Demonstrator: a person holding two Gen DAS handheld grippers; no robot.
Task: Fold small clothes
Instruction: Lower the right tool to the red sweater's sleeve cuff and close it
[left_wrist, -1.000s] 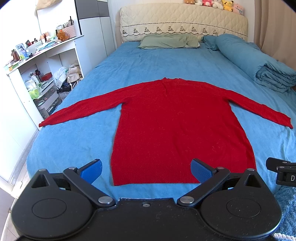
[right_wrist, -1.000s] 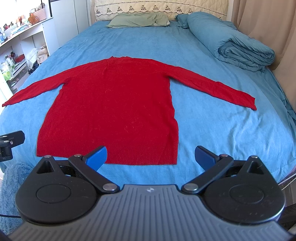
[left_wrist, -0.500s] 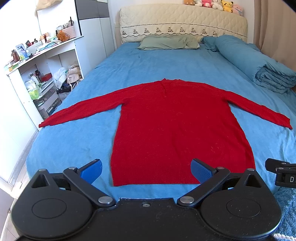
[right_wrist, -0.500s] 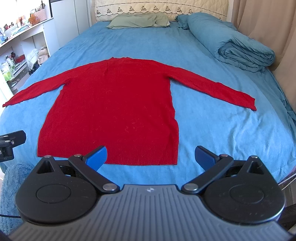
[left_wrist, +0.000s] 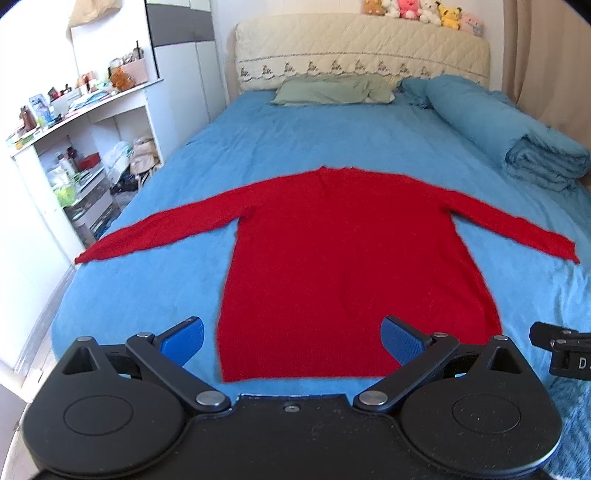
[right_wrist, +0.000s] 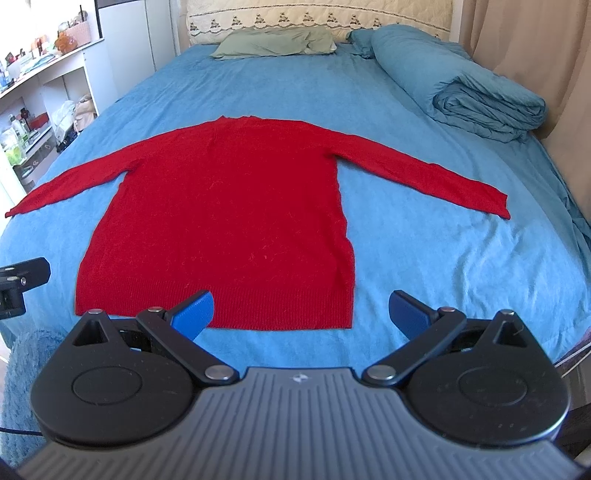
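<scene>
Only readable text: a white "D" on the black device (left_wrist: 569, 356) at the right edge of the left wrist view, cut off by the frame. Nothing else legible.

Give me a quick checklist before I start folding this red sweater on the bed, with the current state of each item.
1. Red sweater lying flat, body unwrinkled: ok.
2. Both sleeves spread out to the sides, none tucked under: ok.
3. Left gripper open and holding nothing: ok.
4. Right gripper open and holding nothing: ok.
5. Bare bed sheet around the sweater for folding; rolled duvet and pillow lie apart from it: ok.
6. Sweater face up or face down: cannot tell.
</scene>
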